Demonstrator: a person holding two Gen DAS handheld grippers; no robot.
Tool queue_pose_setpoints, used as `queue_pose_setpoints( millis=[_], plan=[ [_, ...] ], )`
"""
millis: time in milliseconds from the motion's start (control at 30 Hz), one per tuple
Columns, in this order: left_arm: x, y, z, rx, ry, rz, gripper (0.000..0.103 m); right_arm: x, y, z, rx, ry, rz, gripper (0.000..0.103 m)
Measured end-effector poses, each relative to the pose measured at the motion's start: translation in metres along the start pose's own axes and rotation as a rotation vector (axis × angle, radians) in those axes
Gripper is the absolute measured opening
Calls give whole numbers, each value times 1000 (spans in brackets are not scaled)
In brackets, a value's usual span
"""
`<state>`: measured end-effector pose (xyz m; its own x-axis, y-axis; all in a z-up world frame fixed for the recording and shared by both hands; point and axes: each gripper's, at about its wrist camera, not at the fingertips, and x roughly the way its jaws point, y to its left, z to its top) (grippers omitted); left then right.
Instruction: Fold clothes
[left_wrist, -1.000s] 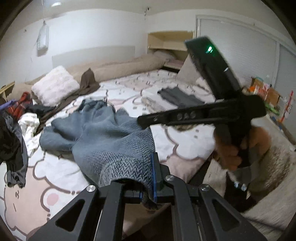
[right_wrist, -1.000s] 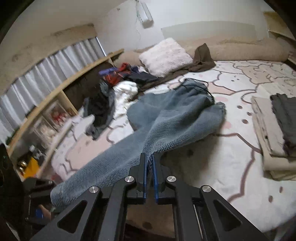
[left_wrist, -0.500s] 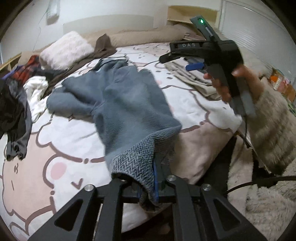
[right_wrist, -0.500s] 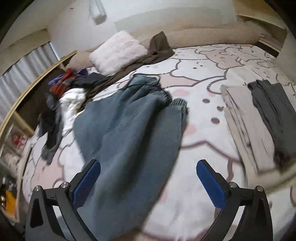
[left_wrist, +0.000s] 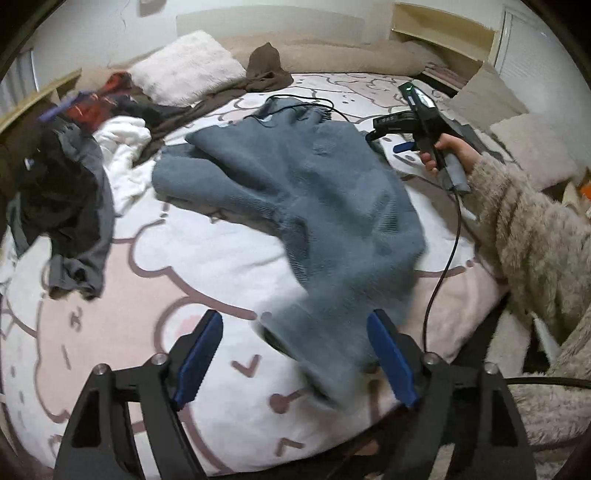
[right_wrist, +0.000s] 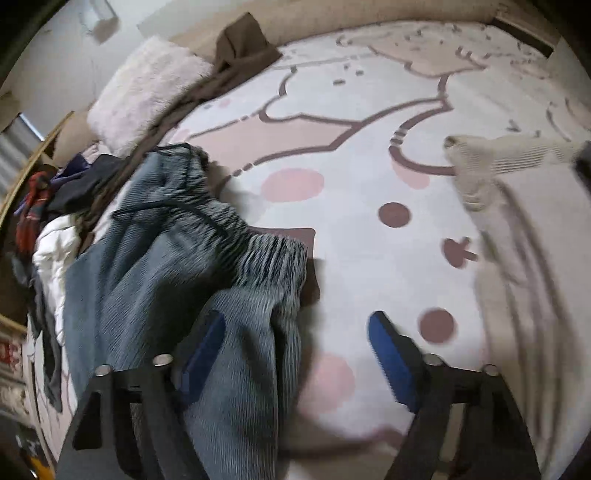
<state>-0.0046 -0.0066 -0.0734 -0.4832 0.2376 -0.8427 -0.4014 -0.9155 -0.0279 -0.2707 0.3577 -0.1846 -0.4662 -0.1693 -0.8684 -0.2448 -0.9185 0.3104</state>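
Note:
Blue-grey sweatpants (left_wrist: 317, 206) lie rumpled across the bed, one leg reaching the near edge. My left gripper (left_wrist: 295, 354) is open, its blue pads on either side of the leg's cuff, holding nothing. My right gripper (right_wrist: 295, 354) is open and low over the gathered waistband (right_wrist: 236, 240) of the sweatpants (right_wrist: 155, 295). The right gripper (left_wrist: 402, 136) also shows in the left wrist view at the garment's far right side, held by a hand in a fuzzy sleeve.
The bed sheet (left_wrist: 184, 258) is white and pink with a cartoon print. A pile of dark and white clothes (left_wrist: 66, 177) lies left. A fluffy pillow (left_wrist: 184, 66) and brown garment (left_wrist: 266, 74) lie at the head. Folded beige clothes (right_wrist: 517, 240) lie right.
My left gripper has opened and let go of the trouser cuff, which has dropped onto the bed. My right gripper, open since half a second ago, has moved forward to the waistband.

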Motion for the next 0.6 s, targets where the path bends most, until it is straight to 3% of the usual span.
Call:
queue_pose_setpoints(
  millis=[100,133,167,267,400,567,600],
  plan=[
    [2,10,-1,-21,12,24,81,17,5,3,6,22,14,69],
    [3,14,-1,-36,14,28,81,17,10,3,-14,10,13,60],
    [4,18,0,-49,14,28,81,17,13,3,-26,7,31,36],
    [4,22,7,-54,-5,24,81,3,22,-3,-29,-26,58,24],
    [6,20,29,7,-61,37,81,-43,27,-18,-15,-100,182,23],
    [14,19,71,65,-154,41,81,-109,27,-60,0,-87,509,23],
    [15,19,78,66,-168,32,81,-119,30,-70,-14,-80,542,22]
  ],
)
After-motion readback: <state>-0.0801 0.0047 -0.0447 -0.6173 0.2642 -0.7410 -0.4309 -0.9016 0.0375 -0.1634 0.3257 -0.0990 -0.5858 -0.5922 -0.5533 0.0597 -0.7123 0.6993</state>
